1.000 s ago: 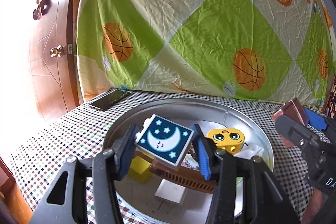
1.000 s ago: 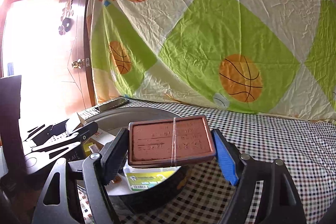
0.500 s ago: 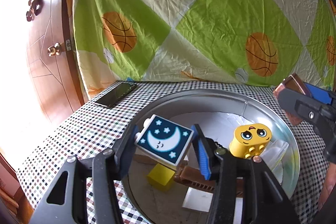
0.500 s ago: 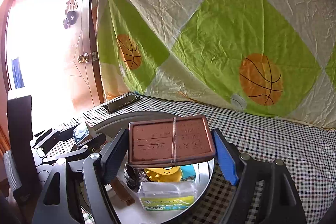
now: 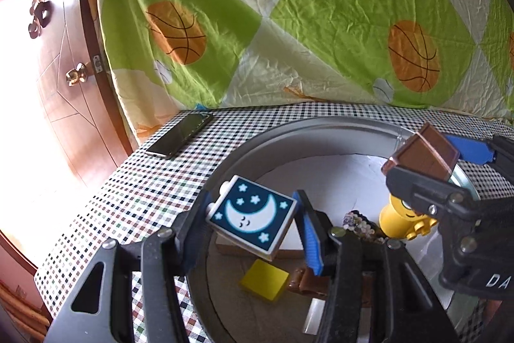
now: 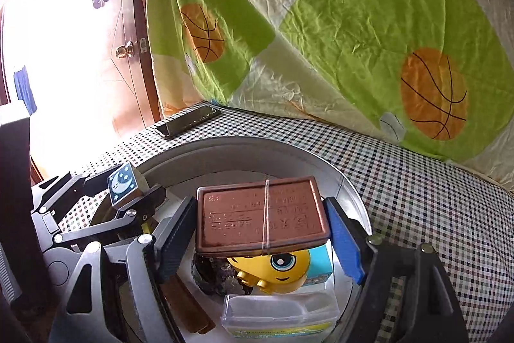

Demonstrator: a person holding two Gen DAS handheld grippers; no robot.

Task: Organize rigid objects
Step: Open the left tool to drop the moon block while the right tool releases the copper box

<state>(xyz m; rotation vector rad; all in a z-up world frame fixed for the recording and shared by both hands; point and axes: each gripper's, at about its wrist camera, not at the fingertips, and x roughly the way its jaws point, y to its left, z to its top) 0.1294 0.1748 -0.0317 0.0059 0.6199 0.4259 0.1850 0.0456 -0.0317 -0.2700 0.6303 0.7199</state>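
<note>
**Moon block and brown slab held over the metal basin**

Moon block [image 5: 253,219], dark blue with a white crescent and stars, sits tilted between the pads of the left tool [image 5: 252,225], above the near left part of the round metal basin [image 5: 289,130]. The left tool's jaws have just been opening slightly, with the block between them; the pads are still against its sides. Brown slab [image 6: 261,216], embossed and banded with a thin elastic, is clamped flat between the pads of the right tool [image 6: 261,227], over the near middle of the basin. In the left wrist view the same slab appears at the right, above the basin's far right rim.

Inside the basin lie a yellow toy with a cartoon face [image 6: 276,270], a clear plastic box [image 6: 279,311] just in front of it, a small yellow cube [image 5: 265,280], a dark beaded item [image 5: 358,221] and a brown strip [image 6: 184,304].

The basin rests on a desk covered with a checked cloth [image 5: 154,182]. A dark phone [image 5: 180,135] lies near the desk's far left corner. Behind hangs a sheet printed with basketballs [image 5: 321,21].
</note>
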